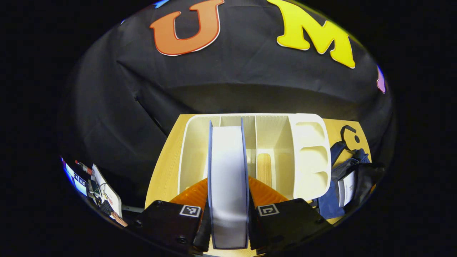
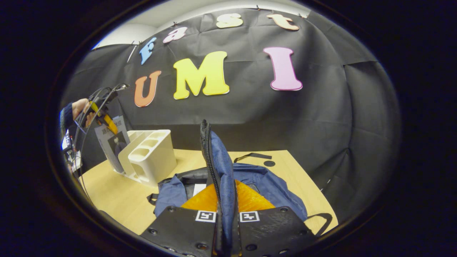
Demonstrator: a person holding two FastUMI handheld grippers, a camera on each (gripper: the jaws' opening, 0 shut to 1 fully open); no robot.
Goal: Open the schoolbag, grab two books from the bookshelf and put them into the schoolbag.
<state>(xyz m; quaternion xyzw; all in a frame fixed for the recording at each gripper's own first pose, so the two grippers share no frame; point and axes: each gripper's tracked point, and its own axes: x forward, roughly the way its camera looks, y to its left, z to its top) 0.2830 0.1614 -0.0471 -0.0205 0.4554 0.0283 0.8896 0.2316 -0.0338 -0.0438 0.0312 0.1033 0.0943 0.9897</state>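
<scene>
A blue-covered book (image 1: 228, 185) with white page edges is clamped upright between the fingers of my left gripper (image 1: 228, 230), over the left part of the white bookshelf (image 1: 307, 157). The dark blue schoolbag (image 1: 342, 178) lies right of the shelf. In the right gripper view, my right gripper (image 2: 226, 233) is shut on the schoolbag's zippered flap (image 2: 219, 164) and holds it up above the bag body (image 2: 271, 185). Far left there, a hand (image 2: 80, 107) holds the left gripper (image 2: 101, 116) with the book (image 2: 114, 142) at the bookshelf (image 2: 150, 153).
The wooden table (image 2: 292, 167) carries the shelf and the bag. A black strap (image 2: 251, 156) and a small black disc (image 2: 269, 163) lie behind the bag. Papers and cables (image 1: 96, 185) sit off the table's left edge. The black cloth wall stands close behind.
</scene>
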